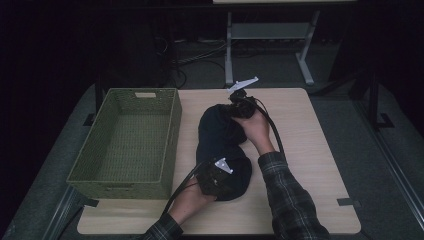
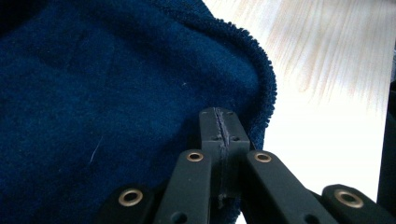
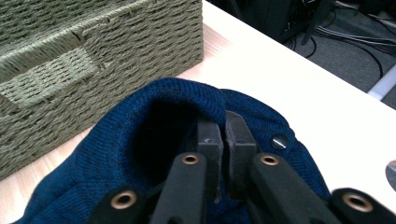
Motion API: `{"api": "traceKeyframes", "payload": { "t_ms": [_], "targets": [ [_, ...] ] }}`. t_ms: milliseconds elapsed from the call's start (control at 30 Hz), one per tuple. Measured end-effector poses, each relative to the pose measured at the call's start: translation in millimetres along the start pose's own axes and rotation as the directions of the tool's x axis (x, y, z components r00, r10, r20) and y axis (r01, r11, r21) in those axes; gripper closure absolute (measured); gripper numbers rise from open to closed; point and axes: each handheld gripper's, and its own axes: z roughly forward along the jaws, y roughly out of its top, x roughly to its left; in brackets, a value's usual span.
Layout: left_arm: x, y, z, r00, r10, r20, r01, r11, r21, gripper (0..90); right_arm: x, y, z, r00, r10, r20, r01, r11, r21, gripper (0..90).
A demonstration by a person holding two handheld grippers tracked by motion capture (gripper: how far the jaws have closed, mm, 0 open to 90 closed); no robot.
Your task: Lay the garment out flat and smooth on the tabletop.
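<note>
Beside the olive woven basket [image 1: 125, 142], the left gripper [image 1: 215, 176] is pinching the near hem of the dark blue knitted garment [image 1: 220, 135] with its jaws pressed together on a thin fold, the cloth bunching just ahead of and to the left of the tips while lying on the wooden table [image 1: 310, 150]. The right gripper [image 1: 239, 106] is clamping the far edge, its jaws nearly together with a rolled lip arching over the tips and a dark button [image 3: 279, 142] sitting just right of them. Because both are biting only narrow edges, the knit is likely risking slipping free if lifted, or catching on the basket rim.
</note>
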Motion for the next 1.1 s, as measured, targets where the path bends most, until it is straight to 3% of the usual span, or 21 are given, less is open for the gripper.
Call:
{"api": "traceKeyframes", "payload": {
  "t_ms": [33,67,100,300,567,933,1100],
  "targets": [
    [0.0,0.0,0.0,1.0000,0.000,0.000,0.000,1.0000,0.000,90.0,0.0,0.0,0.0,1.0000,0.000,0.000,0.000,1.000,0.000,85.5],
    [0.2,-0.1,0.0,1.0000,0.000,0.001,0.000,1.0000,0.000,90.0,1.9,1.6,1.6,1.0000,-0.004,0.002,0.004,1.000,-0.013,76.0],
    [0.6,-0.2,0.0,1.0000,-0.002,0.005,0.002,1.0000,-0.001,90.0,2.5,1.9,1.1,1.0000,-0.002,0.003,0.002,1.000,-0.017,72.9],
    [1.7,-0.3,0.0,0.9999,-0.002,0.011,0.002,1.0000,-0.001,90.0,2.3,-3.7,-10.5,1.0000,0.003,-0.007,-0.003,0.999,-0.041,71.0],
    [4.2,-0.6,-0.1,0.9995,-0.011,0.029,0.011,0.9999,-0.002,90.0,-4.4,-29.9,-29.7,0.9999,0.015,-0.002,-0.015,1.000,-0.007,67.8],
    [2.3,-0.9,0.2,0.9998,-0.007,0.018,0.007,1.0000,-0.006,90.0,-3.7,-76.3,-41.7,0.9991,0.018,-0.038,-0.015,0.998,0.063,89.6],
    [2.9,-0.9,0.3,0.9997,-0.007,0.022,0.007,1.0000,-0.007,90.0,-1.7,-96.6,-41.4,0.9983,0.028,-0.050,-0.024,0.996,0.086,90.0]
  ]
}}
